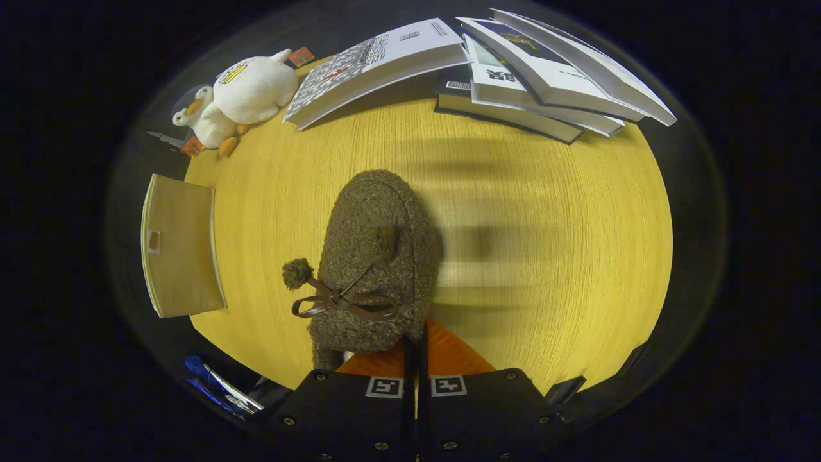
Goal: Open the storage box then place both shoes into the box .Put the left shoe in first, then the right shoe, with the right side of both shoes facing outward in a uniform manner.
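1. We see the gripper (415, 350) with its two fingers drawn close together, only a thin gap between them, pinching the rear edge of the shoe (375, 256).
2. The shoe is a brown, fuzzy slipper-like one, and it reaches forward from the fingertips with its toe pointing away from us. It appears lifted above the table (545, 256); a soft dark shadow lies on the wood just to its right.
3. On top of the shoe we see a thin brown lace bow (340, 301) with two fuzzy pompoms (297, 273), one hanging off the shoe's left side and one resting higher on the upper.
4. The table is a yellow wood-grain surface that spreads out under and beyond the shoe.
5. To the left of the shoe, at the table's left edge, lies a flat tan box lid or panel (183, 247); we cannot tell whether it is the storage box itself or its opened flap.
6. Far beyond the shoe, at the table's back left corner, a white plush duck (237, 96) lies on its side.
7. Along the back edge, beyond the shoe and to the right, sits a stack of books (532, 77), fanned out and overlapping, with another book (378, 67) leaning beside them toward the duck.
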The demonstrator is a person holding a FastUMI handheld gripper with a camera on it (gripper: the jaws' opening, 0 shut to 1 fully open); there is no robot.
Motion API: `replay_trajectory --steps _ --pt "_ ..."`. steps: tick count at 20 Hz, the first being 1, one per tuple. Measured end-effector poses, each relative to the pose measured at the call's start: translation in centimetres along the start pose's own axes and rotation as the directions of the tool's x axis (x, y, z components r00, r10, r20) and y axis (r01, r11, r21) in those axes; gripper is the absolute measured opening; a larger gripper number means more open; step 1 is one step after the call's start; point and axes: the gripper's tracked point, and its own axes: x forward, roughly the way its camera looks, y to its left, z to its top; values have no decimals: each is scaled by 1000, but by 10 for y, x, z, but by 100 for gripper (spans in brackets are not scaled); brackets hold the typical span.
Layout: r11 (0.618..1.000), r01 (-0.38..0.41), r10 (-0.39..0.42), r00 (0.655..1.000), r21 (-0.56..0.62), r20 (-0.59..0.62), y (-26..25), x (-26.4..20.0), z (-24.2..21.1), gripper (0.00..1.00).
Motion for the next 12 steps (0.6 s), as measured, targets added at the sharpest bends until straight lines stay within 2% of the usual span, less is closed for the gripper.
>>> replay_trajectory --steps 5,9,12 --pt "997 -7 13 997 -71 74 26 -49 9 2" --pt "990 -58 72 991 -129 112 71 -85 17 2" --pt "977 -54 83 988 -205 133 101 -99 24 2"
